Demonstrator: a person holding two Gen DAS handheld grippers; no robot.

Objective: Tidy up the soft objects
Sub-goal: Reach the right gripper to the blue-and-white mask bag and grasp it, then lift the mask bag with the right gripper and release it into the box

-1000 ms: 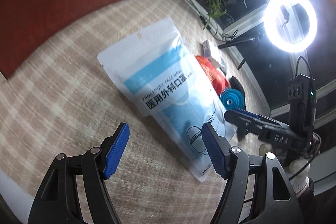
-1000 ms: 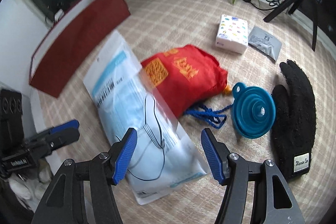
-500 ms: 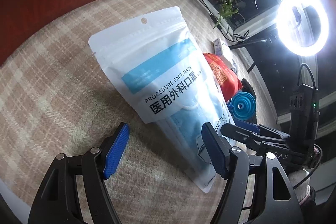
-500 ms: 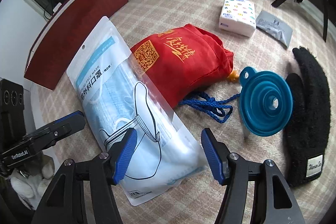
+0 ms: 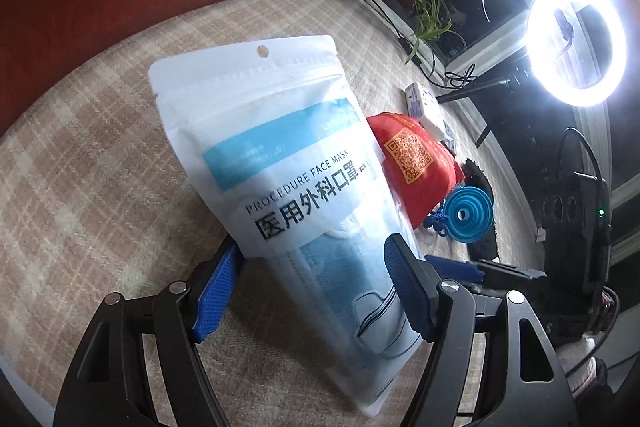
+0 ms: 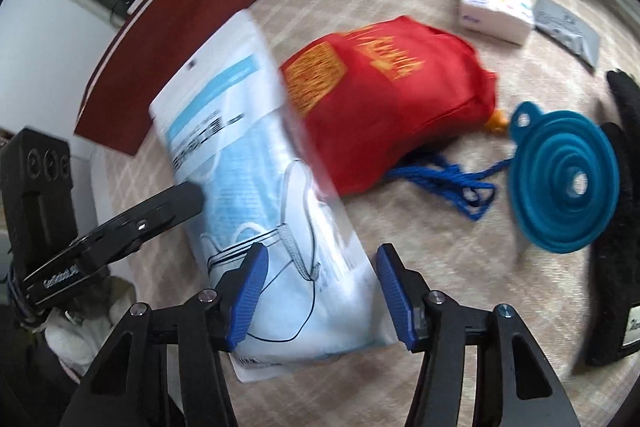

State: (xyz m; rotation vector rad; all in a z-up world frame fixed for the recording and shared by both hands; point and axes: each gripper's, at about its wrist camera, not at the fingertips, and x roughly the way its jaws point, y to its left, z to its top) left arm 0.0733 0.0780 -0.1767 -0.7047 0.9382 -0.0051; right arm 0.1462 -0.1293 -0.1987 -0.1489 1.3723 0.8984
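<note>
On the near desk [image 5: 80, 187], risk of the slick mask pack [image 5: 288, 155] sliding out of the right hand-held gripper [image 6: 320, 267], jaws just closing on its near end, or catching the spread left hand-held gripper [image 5: 312, 251].

Glossy plastic mask pouch [image 5: 304, 187], woven cloth [image 5: 100, 187]
</note>
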